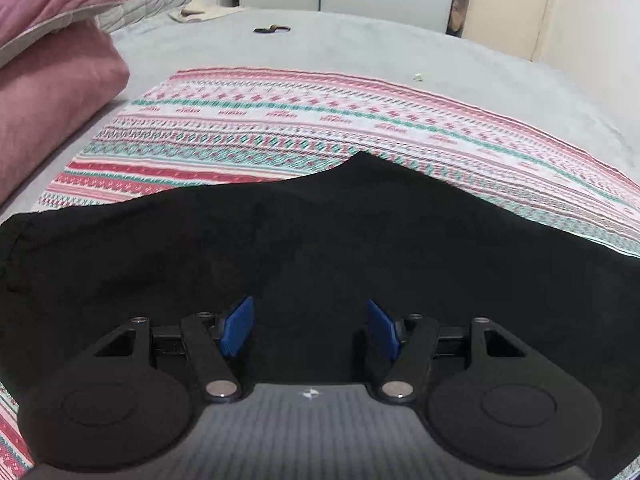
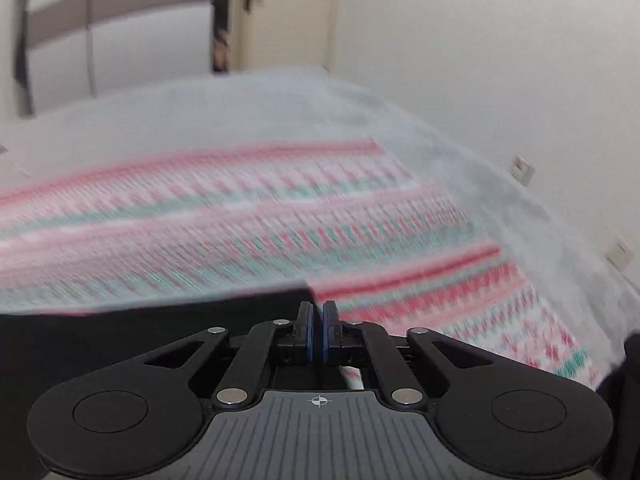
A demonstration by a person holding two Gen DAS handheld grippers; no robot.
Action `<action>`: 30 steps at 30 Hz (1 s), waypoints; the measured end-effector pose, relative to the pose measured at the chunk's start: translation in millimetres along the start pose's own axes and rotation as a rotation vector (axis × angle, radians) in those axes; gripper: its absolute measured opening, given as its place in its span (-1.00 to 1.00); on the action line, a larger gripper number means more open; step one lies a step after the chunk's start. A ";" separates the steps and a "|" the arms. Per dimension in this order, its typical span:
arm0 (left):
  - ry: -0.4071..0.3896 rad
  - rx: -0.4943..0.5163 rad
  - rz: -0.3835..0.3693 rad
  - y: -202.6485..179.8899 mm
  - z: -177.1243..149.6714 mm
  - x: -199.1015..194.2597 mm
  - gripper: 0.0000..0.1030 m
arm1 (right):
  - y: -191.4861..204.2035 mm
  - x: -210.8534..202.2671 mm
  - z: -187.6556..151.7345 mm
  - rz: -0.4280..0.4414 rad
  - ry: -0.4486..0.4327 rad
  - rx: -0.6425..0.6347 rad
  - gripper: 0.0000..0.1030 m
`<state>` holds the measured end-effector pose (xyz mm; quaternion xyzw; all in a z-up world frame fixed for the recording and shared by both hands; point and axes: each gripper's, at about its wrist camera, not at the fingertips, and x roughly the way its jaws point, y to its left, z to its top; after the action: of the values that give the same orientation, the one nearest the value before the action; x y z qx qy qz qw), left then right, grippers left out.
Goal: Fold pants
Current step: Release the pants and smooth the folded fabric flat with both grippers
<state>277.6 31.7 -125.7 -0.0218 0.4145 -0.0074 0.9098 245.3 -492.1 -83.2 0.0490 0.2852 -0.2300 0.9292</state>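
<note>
On the bed, black pants lie spread over a striped pink/teal patterned cloth. Left gripper sits low over the pants, jaws spread wide, blue pads clear of any fold. Right gripper has its jaws pressed together at a pants corner; fabric appears pinched, though the view is motion-blurred. Pink blanket is folded at the far left, small dark object farther back on the grey sheet.
</note>
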 end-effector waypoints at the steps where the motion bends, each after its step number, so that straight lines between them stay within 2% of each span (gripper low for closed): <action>1: 0.000 0.000 -0.001 -6.0 -2.3 -2.6 0.66 | 6.4 0.9 4.2 0.008 0.010 -0.014 -0.75; 3: 0.025 -0.025 -0.013 -15.3 -5.0 -2.7 0.69 | 20.3 -0.4 4.6 0.058 0.069 -0.028 -0.75; 5: 0.044 -0.056 -0.051 -21.0 -5.9 0.5 0.71 | 40.8 -4.6 0.0 0.145 0.114 -0.063 -0.75; 8: 0.055 -0.057 -0.079 -34.3 -11.0 0.1 0.74 | 92.3 -22.7 -16.3 0.238 0.145 -0.223 -0.65; 12: 0.086 -0.015 -0.088 -47.6 -21.6 6.2 0.74 | 162.1 -46.3 -50.9 0.452 0.252 -0.442 -0.61; 13: 0.098 -0.014 -0.088 -49.5 -24.8 7.6 0.74 | 175.2 -50.5 -58.7 0.479 0.272 -0.491 -0.61; 15: 0.119 -0.015 -0.081 -47.7 -28.7 14.8 0.74 | 185.6 -47.7 -65.9 0.462 0.259 -0.536 -0.59; 17: 0.120 0.014 -0.056 -48.9 -32.2 18.7 0.75 | 172.3 -33.8 -58.1 0.453 0.277 -0.436 -0.50; 18: 0.113 0.040 -0.029 -50.6 -33.1 19.4 0.79 | 161.4 -26.4 -53.4 0.417 0.283 -0.379 -0.50; 19: 0.106 0.059 -0.010 -51.9 -33.0 19.2 0.82 | 155.7 -23.0 -51.2 0.343 0.272 -0.366 -0.49; 21: 0.102 0.057 -0.007 -52.5 -33.2 19.1 0.83 | 144.7 -18.9 -51.9 0.116 0.219 -0.413 -0.18; 22: 0.106 0.049 -0.013 -51.9 -32.6 19.2 0.83 | 139.6 -20.0 -52.0 0.057 0.219 -0.410 -0.08; 23: 0.108 0.040 -0.019 -51.9 -31.8 18.5 0.83 | 133.6 -23.6 -49.5 0.028 0.238 -0.385 -0.14; 25: 0.094 0.036 -0.017 -54.6 -30.7 14.2 0.83 | 122.2 -45.5 -43.1 0.039 0.241 -0.295 -0.14; 27: 0.070 0.047 -0.029 -60.1 -29.5 5.1 0.83 | 115.9 -78.4 -40.2 0.150 0.207 -0.195 -0.13; 28: 0.055 0.057 -0.038 -64.5 -29.3 0.0 0.83 | 114.8 -91.3 -42.2 0.217 0.212 -0.147 -0.07; 30: 0.033 0.075 -0.047 -72.2 -29.8 -1.9 0.90 | 118.2 -104.3 -55.0 0.314 0.265 -0.108 -0.07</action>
<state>254.2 -41.4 -140.5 0.0029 0.4283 -0.0447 0.9026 194.9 -333.1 -76.1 0.0728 0.4057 -0.0585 0.9092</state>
